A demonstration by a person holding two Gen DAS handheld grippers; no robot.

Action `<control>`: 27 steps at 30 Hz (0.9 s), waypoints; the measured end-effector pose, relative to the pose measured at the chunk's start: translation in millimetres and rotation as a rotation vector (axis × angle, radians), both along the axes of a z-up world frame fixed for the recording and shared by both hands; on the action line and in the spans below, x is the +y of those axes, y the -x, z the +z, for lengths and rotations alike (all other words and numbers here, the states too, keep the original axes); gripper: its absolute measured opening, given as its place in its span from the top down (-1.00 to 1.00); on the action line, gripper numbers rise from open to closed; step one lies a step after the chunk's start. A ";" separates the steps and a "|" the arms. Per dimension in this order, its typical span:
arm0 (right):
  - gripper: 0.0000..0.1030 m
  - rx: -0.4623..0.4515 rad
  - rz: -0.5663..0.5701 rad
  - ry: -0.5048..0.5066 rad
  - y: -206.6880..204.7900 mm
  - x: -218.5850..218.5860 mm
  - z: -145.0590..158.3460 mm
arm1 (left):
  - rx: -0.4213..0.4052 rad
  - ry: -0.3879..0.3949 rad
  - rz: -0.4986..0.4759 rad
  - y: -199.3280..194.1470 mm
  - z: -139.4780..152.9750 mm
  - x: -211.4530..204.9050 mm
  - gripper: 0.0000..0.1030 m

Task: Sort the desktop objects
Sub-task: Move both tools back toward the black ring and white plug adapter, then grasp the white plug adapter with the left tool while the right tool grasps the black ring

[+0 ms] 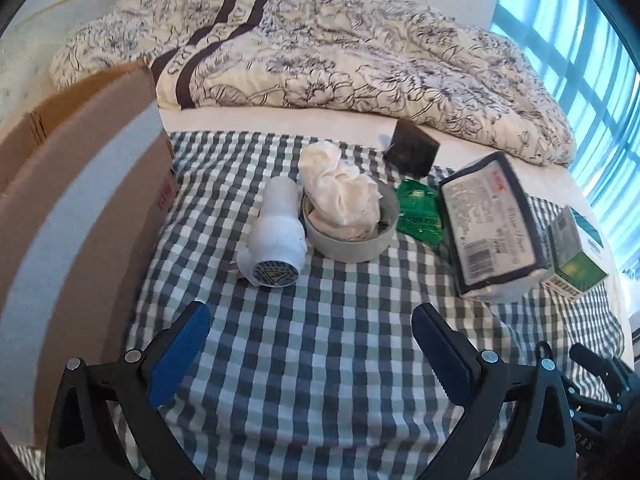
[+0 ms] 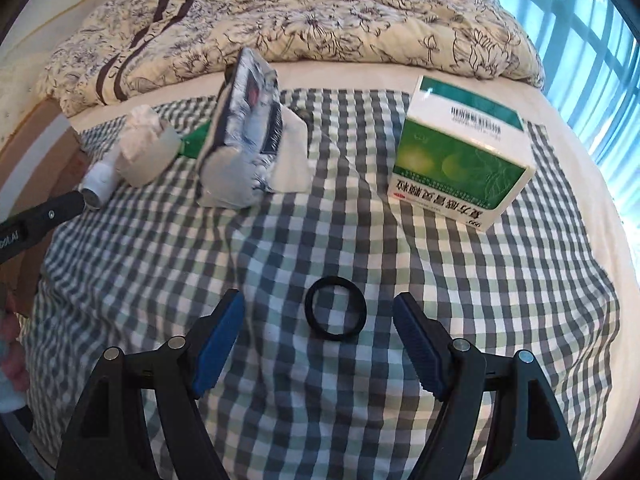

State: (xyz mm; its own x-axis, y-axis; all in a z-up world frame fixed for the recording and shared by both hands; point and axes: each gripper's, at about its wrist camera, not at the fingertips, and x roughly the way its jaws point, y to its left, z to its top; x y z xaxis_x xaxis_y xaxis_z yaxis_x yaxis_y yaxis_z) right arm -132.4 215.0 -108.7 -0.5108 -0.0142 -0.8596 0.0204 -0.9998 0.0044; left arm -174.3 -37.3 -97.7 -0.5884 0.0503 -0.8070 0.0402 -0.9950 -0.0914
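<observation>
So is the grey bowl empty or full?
Full. The grey bowl is stuffed with crumpled white cloth that piles above its rim.

Bare checked cloth (image 1: 312, 340) in front of L gripper (image 1: 310, 334), open path to white bottle (image 1: 276, 236) & bowl (image 1: 352, 236). Cardboard box (image 1: 88, 208) walls off left side. Tissue pack (image 1: 492, 228) & green box (image 2: 460, 164) crowd right. Hair band (image 2: 335, 317) lies between R gripper (image 2: 318, 336) fingers, cloth around it free.
</observation>
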 end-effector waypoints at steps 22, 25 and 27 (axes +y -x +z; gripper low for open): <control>-0.24 -0.006 -0.018 -0.114 21.0 0.0 -28.3 | -0.032 0.043 0.044 60.6 -41.0 -22.0 -1.00; -0.24 -0.004 -0.016 -0.121 21.1 -1.1 -28.9 | -0.043 0.051 0.041 69.0 -46.3 -25.9 -1.00; -0.24 -0.005 -0.015 -0.120 22.1 -0.8 -28.3 | -0.069 0.060 0.030 73.2 -52.6 -28.7 -1.00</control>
